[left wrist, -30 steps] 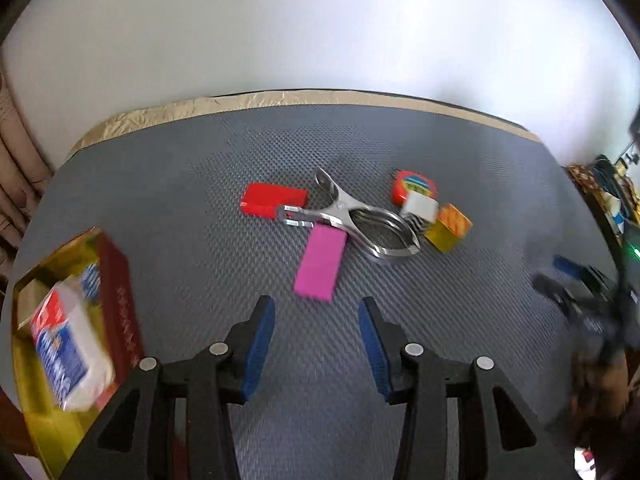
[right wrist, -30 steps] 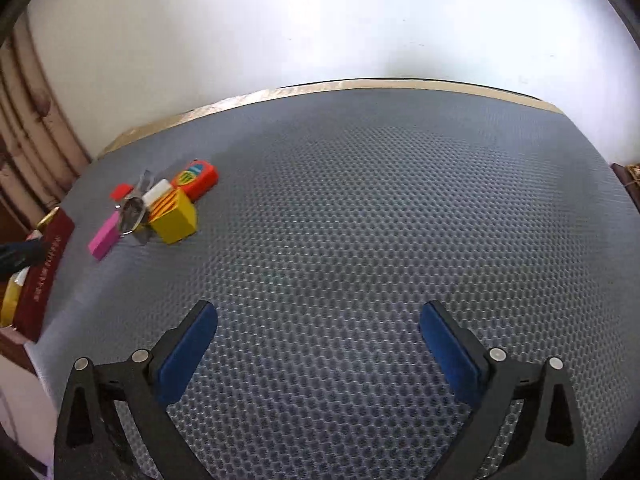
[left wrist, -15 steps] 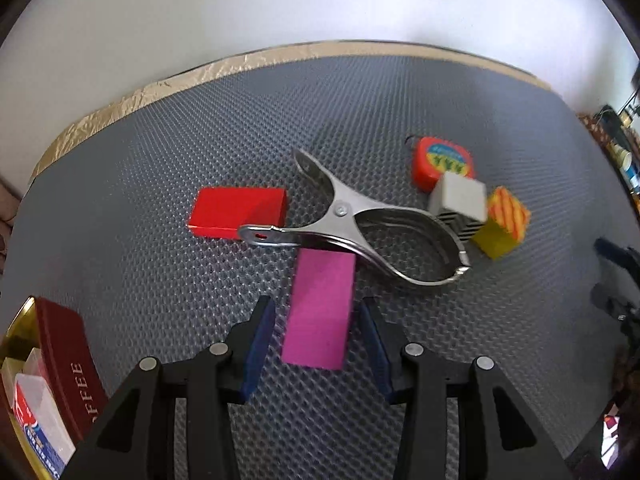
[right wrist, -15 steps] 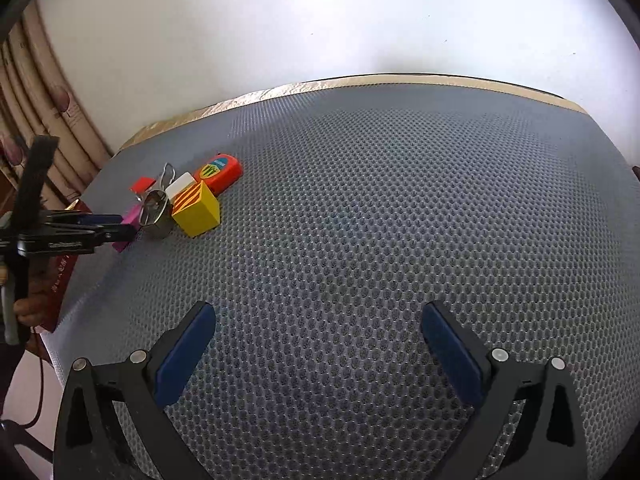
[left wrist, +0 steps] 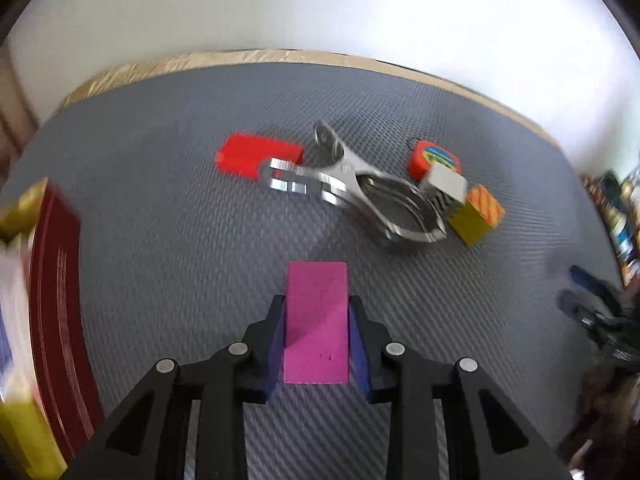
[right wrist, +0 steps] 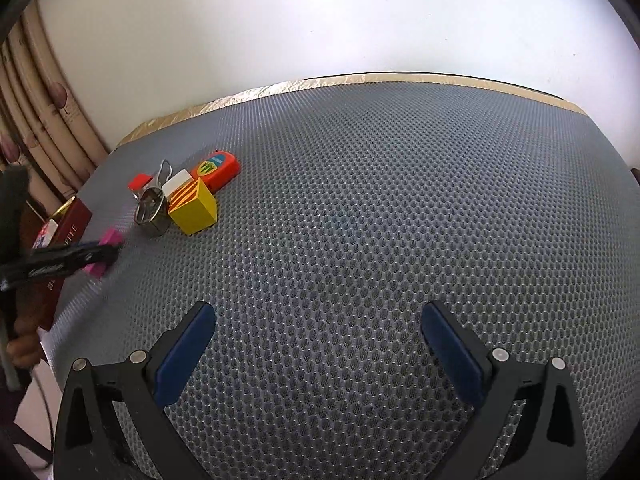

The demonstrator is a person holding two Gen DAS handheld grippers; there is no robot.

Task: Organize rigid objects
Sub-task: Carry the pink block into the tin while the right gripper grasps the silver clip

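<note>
left tongs (left wrist: 316, 330): previously spread, now pinching pink block (left wrist: 316, 320) | right tongs (right wrist: 318, 344): unchanged, spread over worktop (right wrist: 380, 220)

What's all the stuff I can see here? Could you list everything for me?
Flat magenta block: one, clamped between the left gripper's pads.
Flat red block: one, beside the clamp's handles.
Shiny metal spring clamp: one, mid-mat.
Orange tape measure: one, behind the cubes.
White-grey cube: one, touching the clamp.
Yellow cube with orange stripes: one, next to it.
Dark red and gold box: one, left edge.
Grey honeycomb mat: one.
Left gripper: shut on the block.
Right gripper: open, empty.
</note>
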